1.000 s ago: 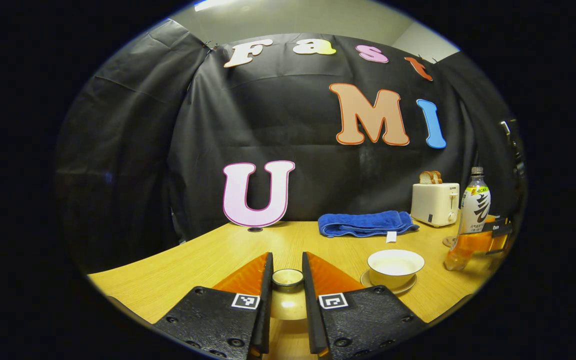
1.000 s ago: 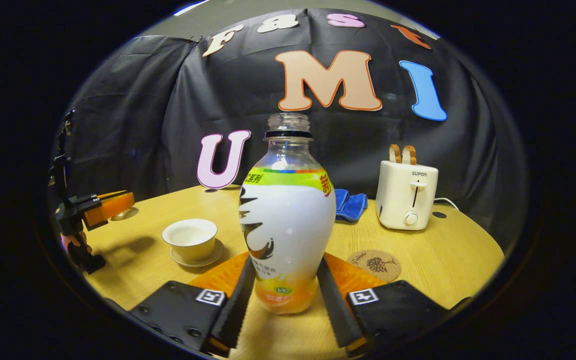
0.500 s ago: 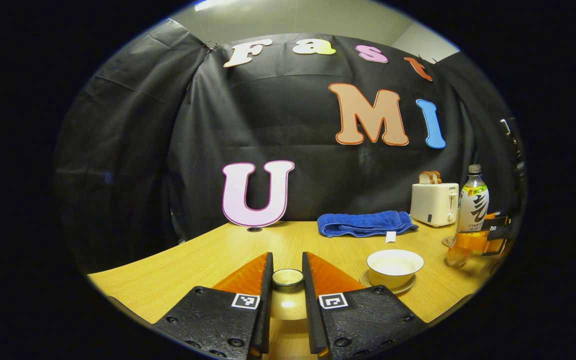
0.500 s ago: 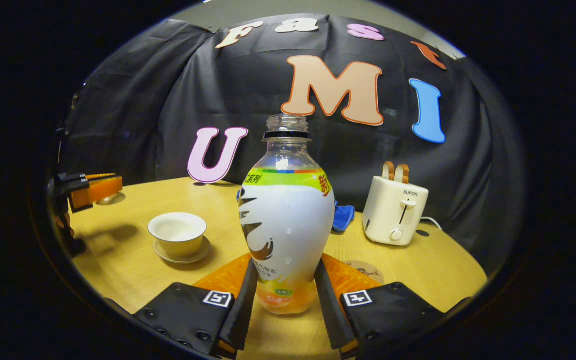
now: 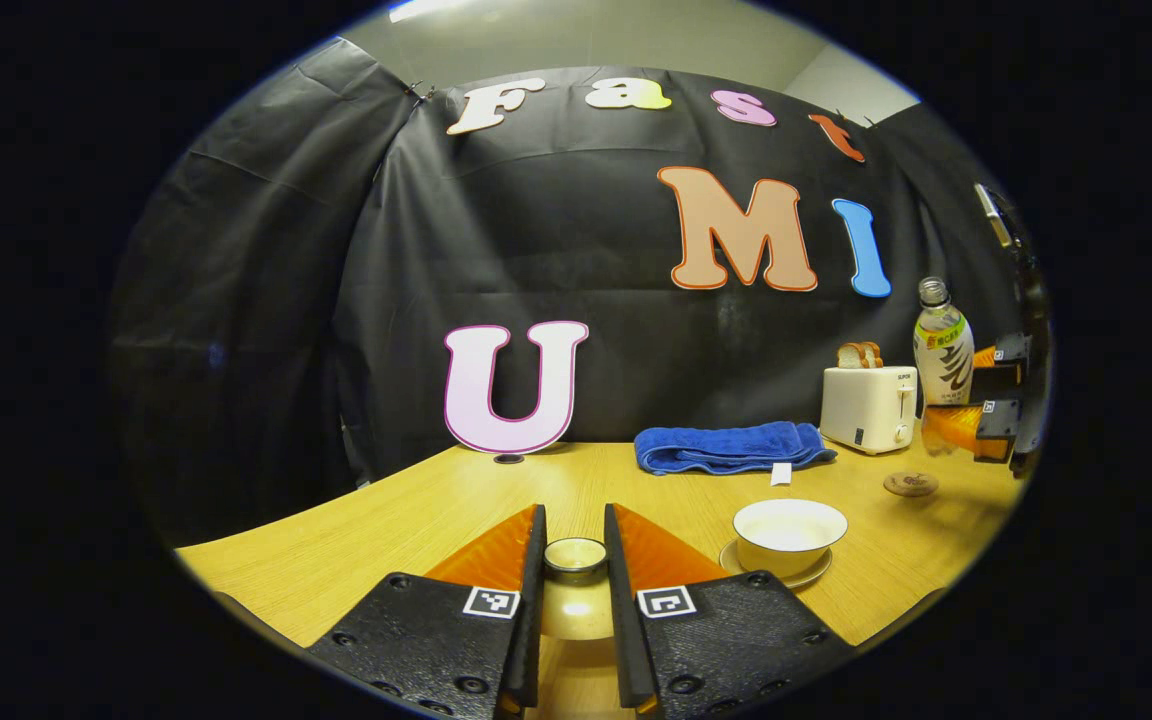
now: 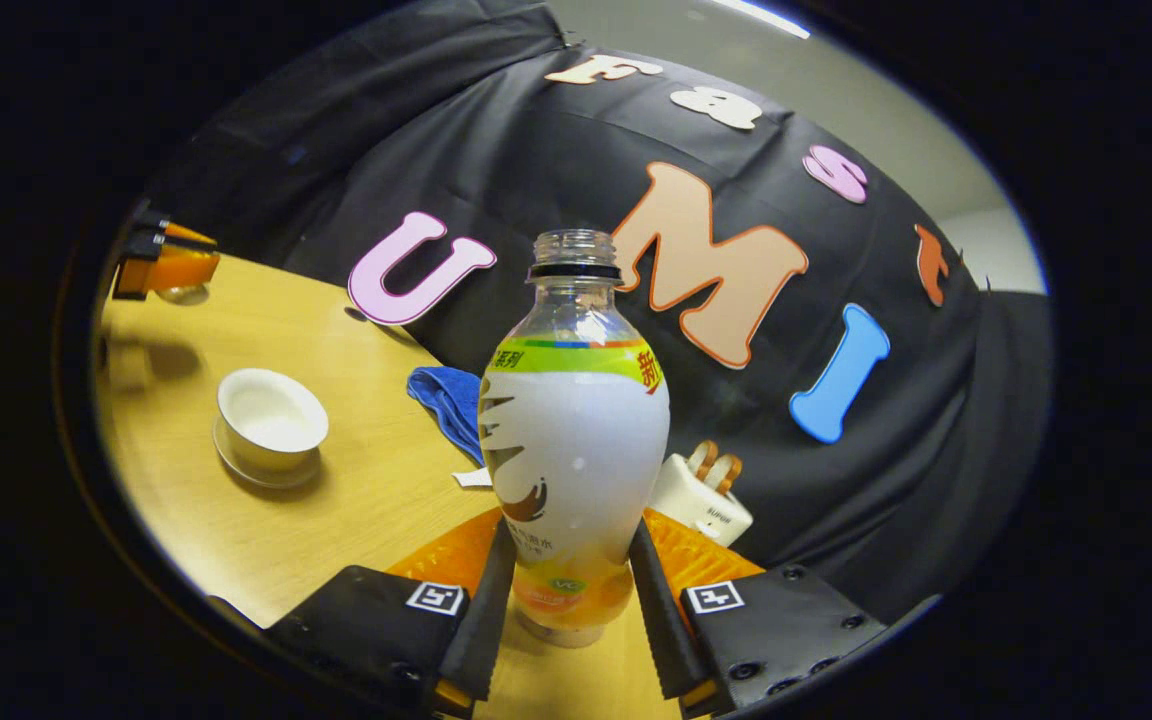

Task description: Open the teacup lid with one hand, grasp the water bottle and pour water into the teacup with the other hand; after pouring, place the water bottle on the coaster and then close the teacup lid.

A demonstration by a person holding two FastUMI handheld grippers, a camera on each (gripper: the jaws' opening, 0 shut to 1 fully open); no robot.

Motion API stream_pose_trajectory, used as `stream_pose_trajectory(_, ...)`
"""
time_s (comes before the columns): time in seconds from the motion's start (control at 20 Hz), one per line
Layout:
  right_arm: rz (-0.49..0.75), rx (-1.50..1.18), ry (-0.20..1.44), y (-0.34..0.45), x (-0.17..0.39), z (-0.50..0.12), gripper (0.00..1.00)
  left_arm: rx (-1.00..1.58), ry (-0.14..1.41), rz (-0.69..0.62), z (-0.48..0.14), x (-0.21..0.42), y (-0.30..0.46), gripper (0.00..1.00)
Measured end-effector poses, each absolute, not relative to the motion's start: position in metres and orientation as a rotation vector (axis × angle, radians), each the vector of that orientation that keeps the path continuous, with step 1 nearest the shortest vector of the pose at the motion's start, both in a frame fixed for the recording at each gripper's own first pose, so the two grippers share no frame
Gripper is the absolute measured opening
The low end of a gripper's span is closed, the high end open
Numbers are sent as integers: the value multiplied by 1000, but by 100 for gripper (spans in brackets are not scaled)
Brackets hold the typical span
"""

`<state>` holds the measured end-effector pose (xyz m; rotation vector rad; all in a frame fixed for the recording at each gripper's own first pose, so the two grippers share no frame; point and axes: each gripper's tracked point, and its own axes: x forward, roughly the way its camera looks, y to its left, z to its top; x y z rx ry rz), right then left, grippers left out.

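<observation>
The left gripper (image 5: 575,560) has both fingers pressed on the knob of the pale ceramic teacup lid (image 5: 575,590), held just above the light wooden table (image 5: 386,540). Ahead and to its right sits the open white ceramic teacup (image 5: 789,532) on its small saucer (image 5: 808,577). Beyond the cup lie a folded blue towel (image 5: 726,447) and a cream toaster (image 5: 868,408) with bread slices. A round cork coaster (image 5: 910,484) lies bare on the table to the cup's right.

The right gripper (image 6: 571,585) is clamped on the lower body of the uncapped clear plastic water bottle (image 6: 574,440) with a white label. The bottle is raised off the table, and its mouth points away from the camera. The teacup (image 6: 270,420) is off to that gripper's left.
</observation>
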<state>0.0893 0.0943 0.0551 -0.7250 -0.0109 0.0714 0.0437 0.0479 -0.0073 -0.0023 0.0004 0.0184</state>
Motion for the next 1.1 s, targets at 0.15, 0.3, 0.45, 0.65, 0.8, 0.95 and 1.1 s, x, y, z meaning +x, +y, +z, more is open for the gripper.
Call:
stream_pose_trajectory(0.15,58,-900,-63,100,97,64,65,-3,1,16,-7,44,47,28)
stream_pose_trajectory(0.3,85,-990,-51,113,100,48,66,-3,1,16,-7,44,47,28)
stream_pose_trajectory(0.45,95,-1061,-38,121,104,33,66,-4,1,16,-7,44,47,28)
stream_pose_trajectory(0.65,95,-1196,-44,127,111,15,66,-4,2,15,-7,44,47,28)
stream_pose_trajectory(0.8,118,-1271,-41,132,115,1,61,-4,2,15,-7,44,47,28)
stream_pose_trajectory(0.95,117,-1361,-61,135,117,-6,61,-4,3,15,-7,44,47,28)
stream_pose_trajectory(1.1,99,-1492,-122,143,118,-4,61,-4,3,12,-7,44,46,28)
